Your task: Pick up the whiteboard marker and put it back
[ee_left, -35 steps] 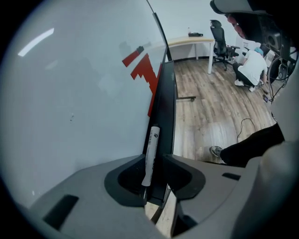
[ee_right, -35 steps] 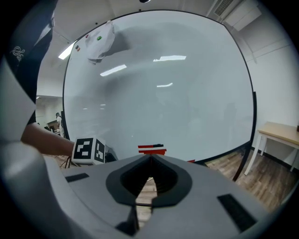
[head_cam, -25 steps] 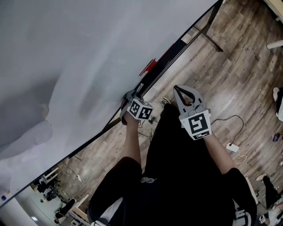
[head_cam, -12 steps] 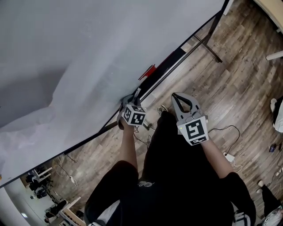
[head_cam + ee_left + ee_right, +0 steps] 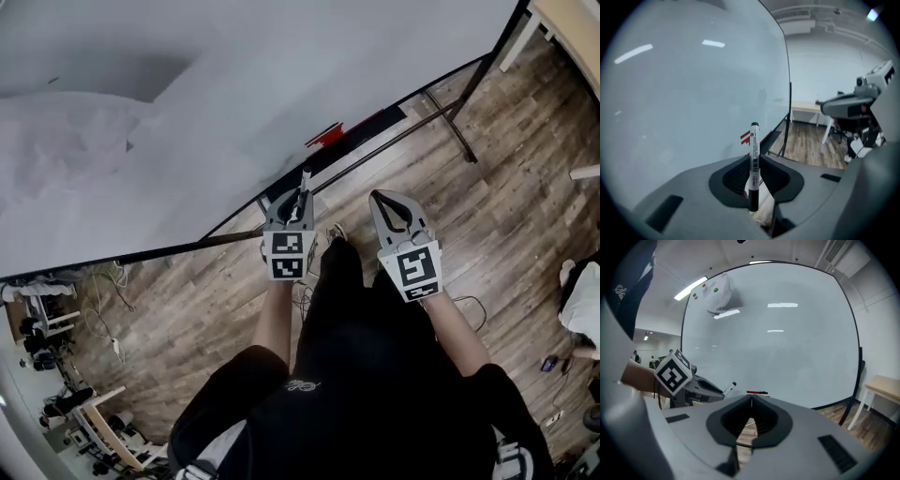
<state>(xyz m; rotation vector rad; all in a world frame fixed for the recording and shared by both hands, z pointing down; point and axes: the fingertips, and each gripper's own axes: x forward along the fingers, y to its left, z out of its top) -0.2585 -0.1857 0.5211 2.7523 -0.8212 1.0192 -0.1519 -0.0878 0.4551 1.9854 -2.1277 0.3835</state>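
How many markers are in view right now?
2. A white whiteboard marker with black cap stands clamped in the left gripper. A thin red one, likely a marker, lies on the black whiteboard ledge. Others may be hidden behind the grippers.

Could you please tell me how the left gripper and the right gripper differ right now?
The left gripper grips the whiteboard marker; the right gripper holds nothing. The left's jaws stand apart by the marker's width; the right's touch. Both face the whiteboard.
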